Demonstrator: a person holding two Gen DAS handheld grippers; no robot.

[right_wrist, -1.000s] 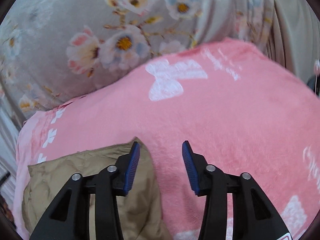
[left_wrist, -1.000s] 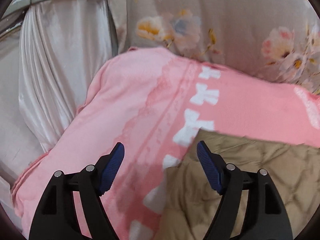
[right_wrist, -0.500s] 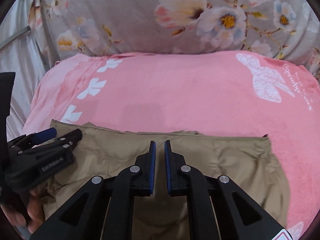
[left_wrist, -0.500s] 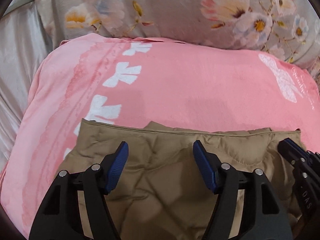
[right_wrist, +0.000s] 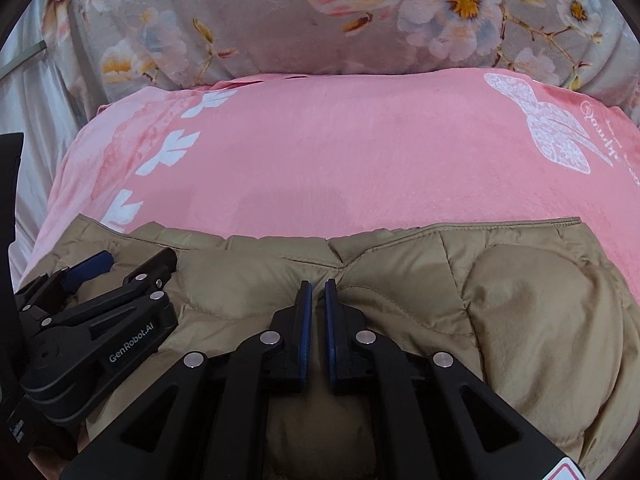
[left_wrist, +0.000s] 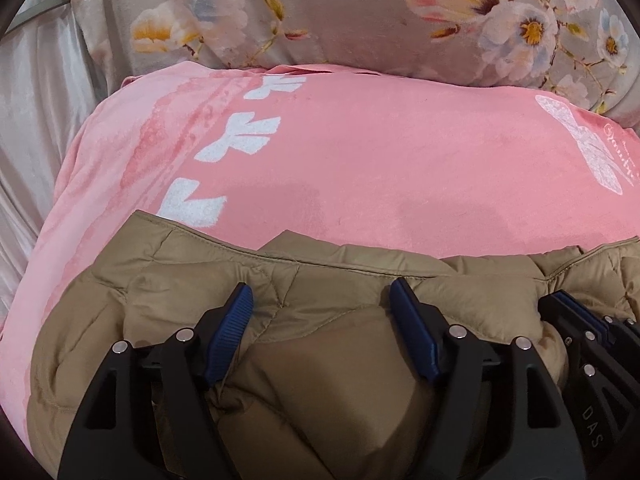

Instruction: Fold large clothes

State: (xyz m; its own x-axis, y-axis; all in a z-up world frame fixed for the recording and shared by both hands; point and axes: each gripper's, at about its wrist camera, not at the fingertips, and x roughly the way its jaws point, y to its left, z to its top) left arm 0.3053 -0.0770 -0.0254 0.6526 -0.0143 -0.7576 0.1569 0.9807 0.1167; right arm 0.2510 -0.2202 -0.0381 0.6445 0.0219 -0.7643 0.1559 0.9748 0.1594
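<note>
A tan quilted jacket [left_wrist: 160,280] [right_wrist: 540,300] lies bunched on a pink blanket [left_wrist: 380,160] [right_wrist: 340,160], its far hem running across both views. My left gripper [left_wrist: 320,300] [right_wrist: 134,260] presses down on the jacket's left part. Its jaws stand wide and are opening, with a puff of jacket bulging between them. My right gripper [right_wrist: 318,286] [left_wrist: 560,300] is just to the right of it. It is shut on a small pinch of jacket fabric near the hem, and creases run in toward its tips.
A grey flowered cover [left_wrist: 360,12] [right_wrist: 280,20] rises behind the pink blanket. Pale silky cloth [left_wrist: 32,120] hangs at the left edge. White bow prints mark the blanket's left side, and a large white bow [right_wrist: 552,128] marks its right.
Both grippers came from the jacket's two corners to its middle and sank onto it. The right gripper's jaws went from open to shut. The jacket has puffed up under them.
</note>
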